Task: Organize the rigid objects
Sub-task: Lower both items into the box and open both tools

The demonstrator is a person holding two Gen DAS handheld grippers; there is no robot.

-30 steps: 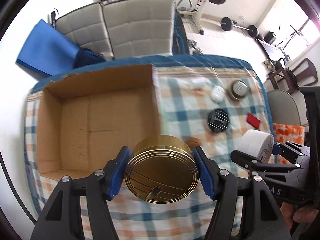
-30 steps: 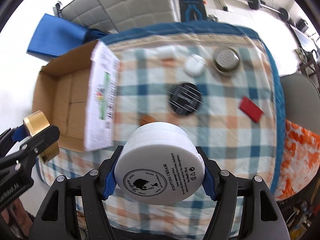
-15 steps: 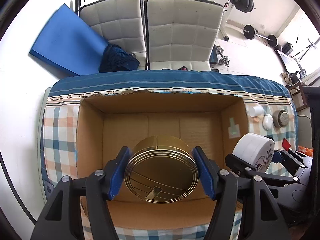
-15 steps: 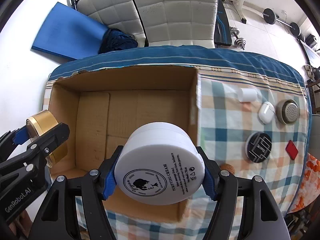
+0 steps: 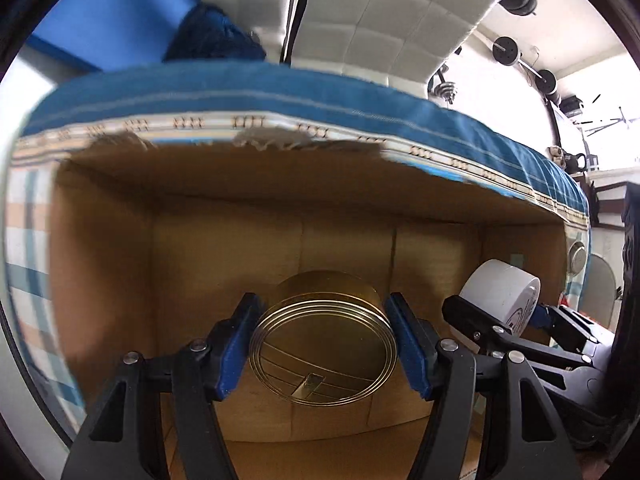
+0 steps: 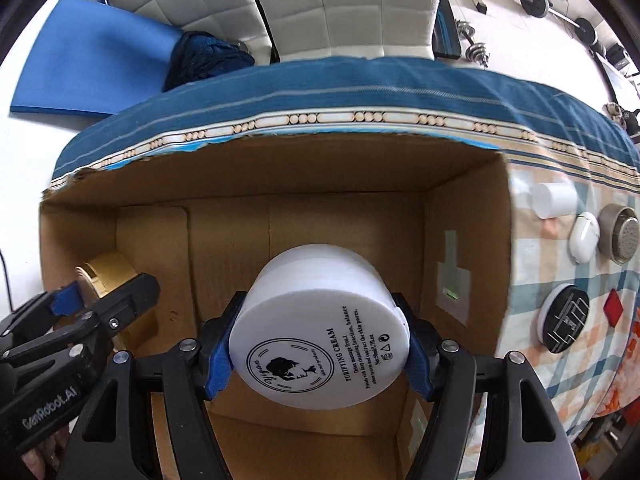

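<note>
Left wrist view puts your left gripper [image 5: 324, 344] over the open brown cardboard box [image 5: 224, 248], its blue-padded fingers [image 5: 234, 344] closed on the sides of a round gold metal tin [image 5: 324, 350]; the tin sits squarely between them, its ridged face turned toward the camera and the box floor beyond it. To the right of those fingers your right gripper [image 5: 500, 312] shows, holding a round white plastic cream jar [image 5: 500, 294] near the box's right wall. In the right wrist view, your right gripper's blue fingers [image 6: 218, 360] press on both sides of that white jar [image 6: 320, 332], whose printed face with black lettering looks up at the camera, and the box interior [image 6: 304, 220] lies beyond it. Left of these fingers your left gripper [image 6: 86, 290] appears with the gold tin [image 6: 102, 274] in its grip, close to the box's left wall. Right of the fingers, outside the box on the checked cloth of the counter [image 6: 560, 280], lie a small white cylinder [image 6: 554, 200], a white oval case [image 6: 584, 236], a round steel mesh-topped piece [image 6: 620, 238], a black round lid with a white line pattern [image 6: 564, 320] and a small red square [image 6: 614, 307]. Beyond the counter stand white quilted chairs [image 6: 320, 4] and a blue mat [image 6: 88, 68].
</note>
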